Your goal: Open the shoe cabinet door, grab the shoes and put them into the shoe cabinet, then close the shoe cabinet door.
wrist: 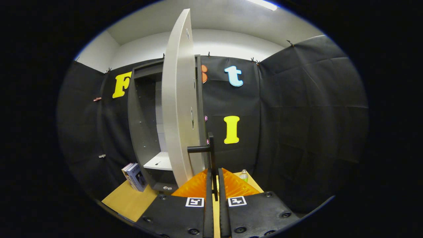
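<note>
The grey shoe cabinet stands on the table ahead and to the left of my fingers. Its pale door is swung out toward me and I see it almost edge-on. Inside the open cabinet is a dark interior with a light shelf low down. A black bar handle stands off the door's outer face, and its lower end runs down between my fingers. My gripper is shut on that handle, with a finger pressed against each side of the bar.
Several books lean against the cabinet's left side on the wooden table. A small bottle stands just beyond my right finger. Two little pale bits lie at the cabinet's base. Black cloth walls close in behind and to the right.
</note>
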Tool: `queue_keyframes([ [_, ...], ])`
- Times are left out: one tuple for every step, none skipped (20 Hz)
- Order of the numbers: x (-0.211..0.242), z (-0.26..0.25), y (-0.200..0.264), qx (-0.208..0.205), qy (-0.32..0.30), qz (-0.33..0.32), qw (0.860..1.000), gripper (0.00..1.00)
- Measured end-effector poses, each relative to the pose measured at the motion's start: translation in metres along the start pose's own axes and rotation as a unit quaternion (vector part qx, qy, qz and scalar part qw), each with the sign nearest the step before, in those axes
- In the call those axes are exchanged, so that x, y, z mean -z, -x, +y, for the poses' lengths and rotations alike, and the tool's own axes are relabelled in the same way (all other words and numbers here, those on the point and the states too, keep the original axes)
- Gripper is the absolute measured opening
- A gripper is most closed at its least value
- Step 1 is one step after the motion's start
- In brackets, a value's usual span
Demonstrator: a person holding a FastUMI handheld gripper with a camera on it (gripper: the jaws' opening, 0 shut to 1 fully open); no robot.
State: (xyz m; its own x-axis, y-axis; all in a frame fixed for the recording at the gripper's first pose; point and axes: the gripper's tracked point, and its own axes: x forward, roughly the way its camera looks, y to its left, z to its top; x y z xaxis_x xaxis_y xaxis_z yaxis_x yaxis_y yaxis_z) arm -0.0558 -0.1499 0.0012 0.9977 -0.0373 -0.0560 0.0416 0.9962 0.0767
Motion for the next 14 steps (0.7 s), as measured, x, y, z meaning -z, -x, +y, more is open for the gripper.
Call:
queue_keyframes([
  [0.001,-0.001,0.007,0.004,0.003,0.002,1.0,0.12],
  [0.003,0.0,0.014,0.005,0.006,0.004,1.0,0.12],
  [0.005,0.005,0.021,0.006,0.007,0.009,1.0,0.12],
  [0.008,0.006,0.024,0.014,0.009,0.013,1.0,0.12],
  [0.012,0.009,0.028,0.029,0.008,0.019,0.999,0.12],
  [0.019,0.02,0.029,0.026,0.004,0.027,0.999,0.12],
  [0.025,0.032,0.032,0.021,-0.002,0.033,0.999,0.17],
  [0.031,0.05,0.035,0.008,-0.003,0.039,0.999,0.21],
  [0.037,0.064,0.035,-0.001,-0.002,0.044,0.999,0.24],
  [0.044,0.077,0.035,-0.012,0.002,0.052,0.999,0.26],
  [0.053,0.091,0.033,-0.027,0.008,0.062,0.998,0.26],
  [0.065,0.103,0.031,-0.038,0.018,0.071,0.997,0.28],
  [0.077,0.114,0.029,-0.05,0.025,0.085,0.995,0.34],
  [0.086,0.126,0.026,-0.065,0.021,0.097,0.993,0.37],
])
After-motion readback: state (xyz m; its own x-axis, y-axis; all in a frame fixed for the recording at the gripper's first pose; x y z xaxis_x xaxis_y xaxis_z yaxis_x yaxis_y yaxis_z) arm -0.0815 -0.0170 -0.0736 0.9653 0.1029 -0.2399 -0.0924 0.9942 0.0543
